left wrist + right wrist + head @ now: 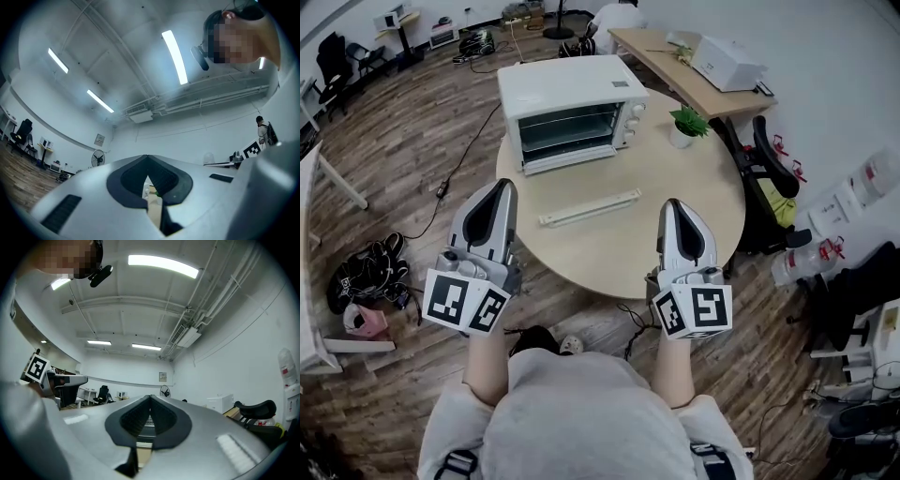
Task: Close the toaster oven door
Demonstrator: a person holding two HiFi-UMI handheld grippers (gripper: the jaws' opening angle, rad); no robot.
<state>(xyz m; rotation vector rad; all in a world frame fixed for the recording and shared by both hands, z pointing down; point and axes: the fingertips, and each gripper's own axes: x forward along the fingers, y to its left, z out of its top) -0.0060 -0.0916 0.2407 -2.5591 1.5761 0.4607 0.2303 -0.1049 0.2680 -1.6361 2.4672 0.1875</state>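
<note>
Toaster oven: here it is, the white toaster oven (572,111) at the far side of the round table (619,258). Its front is turned toward the wearer, the dark cavity and rack are on show, and a column of knobs runs down its right panel.
White bar: a long white bar (590,207) lies on the tabletop in front of the oven, parallel to its front. Whether clear glass joins it to the oven, I cannot tell.
Left gripper: the left gripper (501,186) hangs at the table's near left edge, nose aimed up the table. Its own view shows the fingers meeting tip to tip with nothing caught between them.
Right gripper: the right gripper (674,204) sits over the near right part of the table. Its fingers are pressed together too, and it is empty.
In the way: the bar lies across the line from both grippers to the oven. The right gripper's nose is near the bar's right end, and both noses are well short of the oven itself.
Beside the oven: a potted plant (685,124) in a white pot stands right of the knob panel, near it but apart.
Round the table: a black office chair (766,164) stands at the right edge. Behind it is a wooden desk (675,70) carrying a white box (727,64). Shoes (370,267) lie on the wood floor at left, and a black cable (459,155) trails across the floor from the oven's side. A person (614,17) in white is at the far back.
Count: one oven, one bar, one plant, one chair, two grippers, two marker cubes (694,311), one per gripper.
</note>
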